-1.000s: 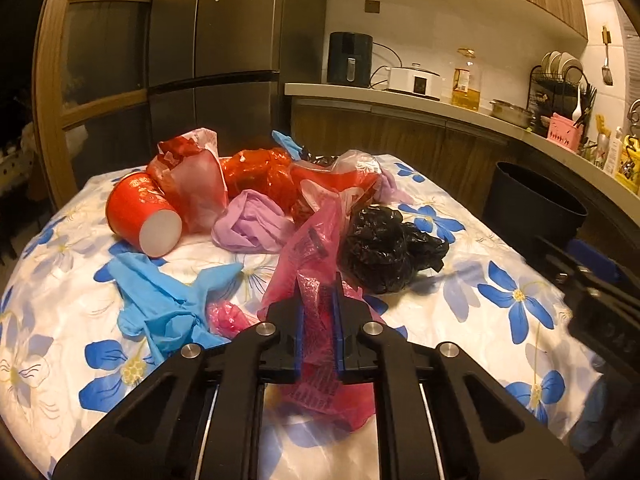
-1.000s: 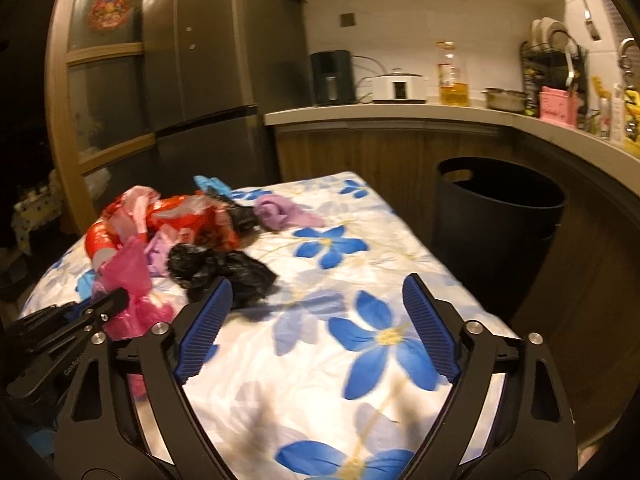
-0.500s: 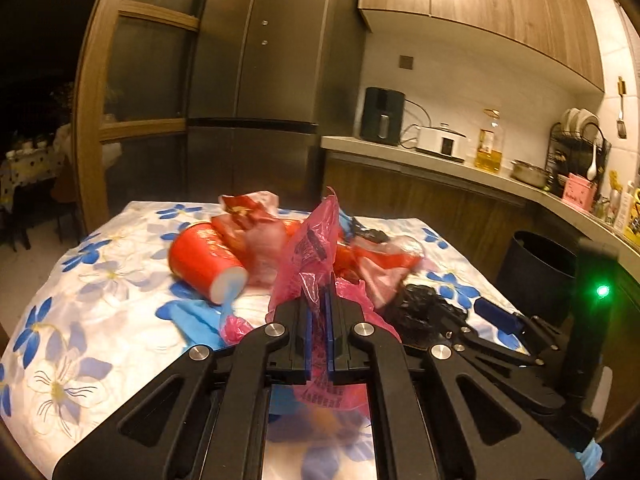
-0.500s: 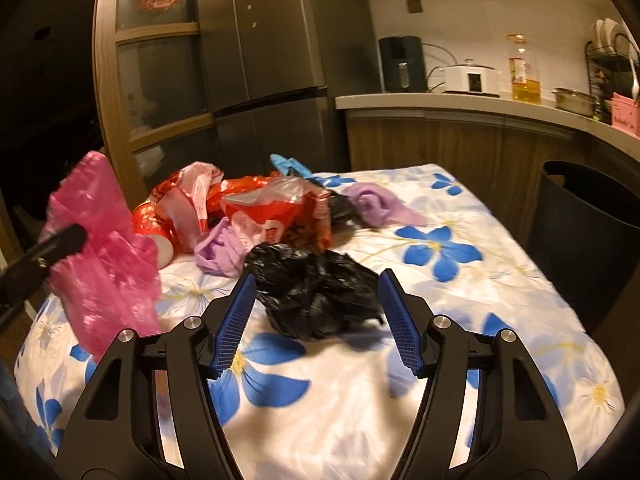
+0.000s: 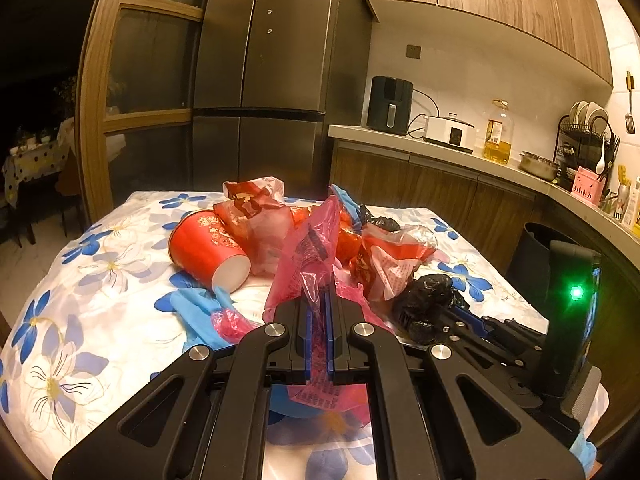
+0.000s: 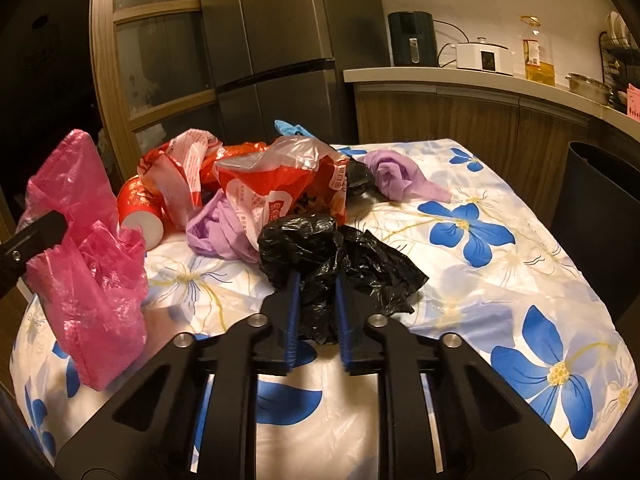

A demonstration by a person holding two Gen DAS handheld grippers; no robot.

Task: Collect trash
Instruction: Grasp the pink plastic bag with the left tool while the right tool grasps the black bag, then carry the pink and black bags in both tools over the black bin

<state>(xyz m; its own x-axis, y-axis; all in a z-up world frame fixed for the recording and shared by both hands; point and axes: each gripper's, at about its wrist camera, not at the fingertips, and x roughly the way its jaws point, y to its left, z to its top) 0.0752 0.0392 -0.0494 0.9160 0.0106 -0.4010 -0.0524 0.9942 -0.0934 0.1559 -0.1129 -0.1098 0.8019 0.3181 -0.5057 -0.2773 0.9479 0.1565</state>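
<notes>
A crumpled pink plastic bag [image 5: 308, 256] hangs above the flowered tablecloth, and my left gripper [image 5: 319, 292] is shut on it. From the right wrist view the same pink bag [image 6: 84, 272] dangles at the left. A crumpled black plastic bag [image 6: 360, 256] lies on the cloth. My right gripper [image 6: 317, 280] is closing its jaws on the near part of this bag, and the blue pads press into it. In the left wrist view the black bag [image 5: 424, 300] sits at the tip of the right gripper [image 5: 440, 318].
A heap of trash lies beyond: a tipped red paper cup [image 5: 204, 244], red-and-white plastic bags [image 6: 280, 184], purple gloves [image 6: 396, 172] and blue gloves [image 5: 196, 308]. A black bin [image 6: 600, 200] stands on the floor right of the table. Behind are a fridge and a kitchen counter.
My right gripper came forward and down onto the black bag and its wide jaws closed on it. My left gripper lifted the pink bag off the cloth.
</notes>
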